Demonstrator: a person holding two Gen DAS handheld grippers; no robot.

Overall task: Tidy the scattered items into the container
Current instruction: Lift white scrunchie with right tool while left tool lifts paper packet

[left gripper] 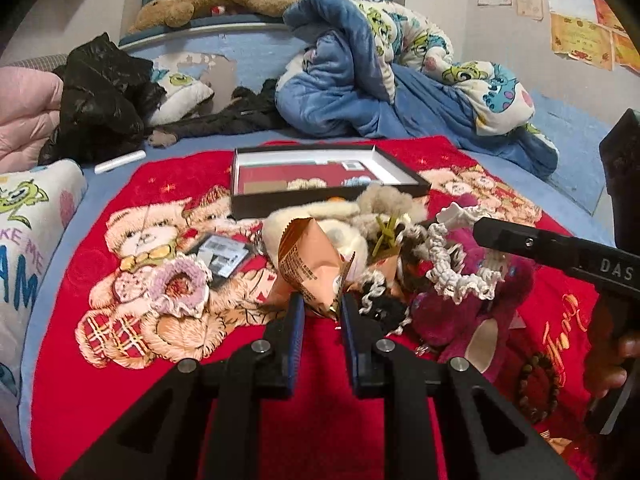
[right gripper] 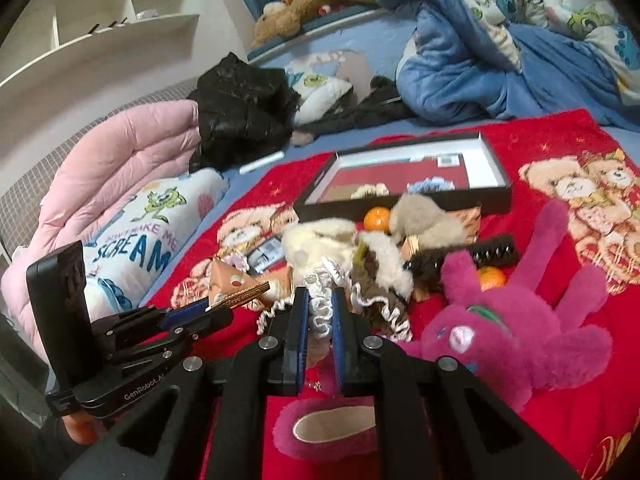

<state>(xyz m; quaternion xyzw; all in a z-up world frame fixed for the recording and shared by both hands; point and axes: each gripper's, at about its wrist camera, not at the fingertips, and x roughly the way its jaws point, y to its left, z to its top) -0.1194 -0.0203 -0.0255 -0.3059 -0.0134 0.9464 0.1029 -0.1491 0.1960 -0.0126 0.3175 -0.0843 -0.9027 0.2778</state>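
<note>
While both grippers worked the same heap, the red blanket (left gripper: pixel 100 380) covered the lower two thirds of each frame and served as the work surface. The container, a shallow black box (left gripper: pixel 328 200), lay open at upper centre of the left wrist view, already holding a few flat and fluffy items; placement just behind the heap presumably kept transfers short. A magenta plush toy (right gripper: pixel 516 320) sprawled at centre right of the right wrist view, not yet touched. The heap itself, cream and grey plush pieces (right gripper: pixel 320 244) with two oranges (right gripper: pixel 377 219), sat between toy and box.

Left gripper (left gripper: pixel 322 308): jaws drawn nearly together, clamped on the crimped end of a tan snack packet (left gripper: pixel 308 256), which stood up from the pads. An edge grip suited so thin a wrapper.

Right gripper (right gripper: pixel 320 316): jaws closed, pinching a white lace scrunchie (right gripper: pixel 322 304), its frill bunched between the pads.

Both items remained short of the box.
</note>
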